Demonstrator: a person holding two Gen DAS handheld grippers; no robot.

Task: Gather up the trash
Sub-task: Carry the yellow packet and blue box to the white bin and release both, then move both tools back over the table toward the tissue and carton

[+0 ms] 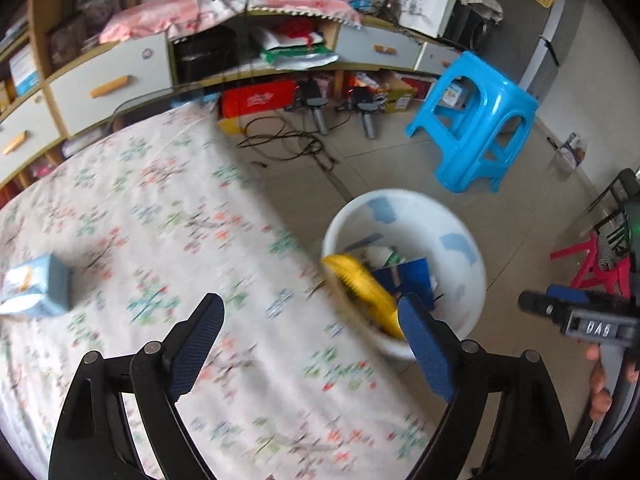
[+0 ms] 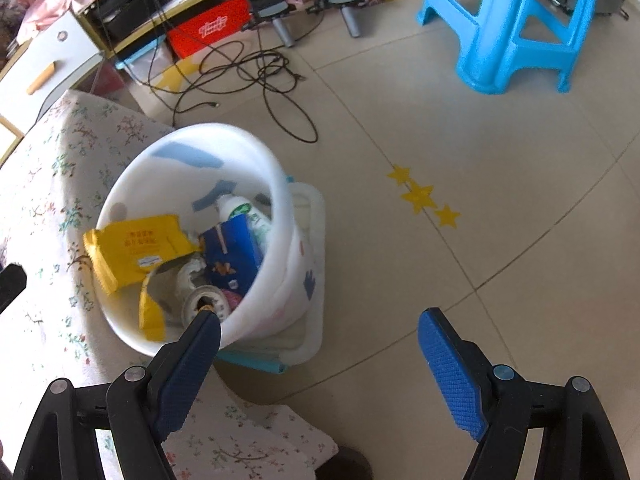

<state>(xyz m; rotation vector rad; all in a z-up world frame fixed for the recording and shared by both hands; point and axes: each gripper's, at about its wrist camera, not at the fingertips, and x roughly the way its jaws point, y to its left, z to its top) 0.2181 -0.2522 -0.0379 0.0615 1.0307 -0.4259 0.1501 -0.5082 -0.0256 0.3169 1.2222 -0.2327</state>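
Beige floor tiles (image 2: 460,128) run beside a table draped in a floral cloth (image 1: 160,220), with a low cabinet of grey drawers (image 1: 108,84) and cluttered shelves along the far wall. A white plastic bin (image 2: 276,200) stands on the floor against the table's edge, set on a pale tray (image 2: 312,280).

Inside the bin lie a white bottle with a green label (image 2: 240,208), a blue carton (image 2: 234,252), a tin can (image 2: 208,300) and crumpled paper. A yellow packet (image 2: 136,248) printed with small characters too fine to read sits across the bin's near rim, half over the cloth; in the left wrist view it shows as a yellow blur (image 1: 364,288) at the rim.

The left gripper (image 1: 312,340) hovers over the table's edge with its jaws spread wide and nothing between them, the packet just beyond its right-hand pad. The right gripper (image 2: 320,360) hangs above the bin and floor, jaws likewise spread and empty. Seen from the left wrist, its body carries a plate reading "DA9", with fingers (image 1: 600,384) wrapped round its handle.

On the cloth, well apart from the bin, sits a light blue tissue pack (image 1: 36,292). A bright blue plastic stool (image 2: 516,24) stands further off, three yellow star stickers (image 2: 420,196) mark a tile joint, and black cables (image 2: 256,76) trail before a red box (image 2: 208,30) with white script I cannot make out.
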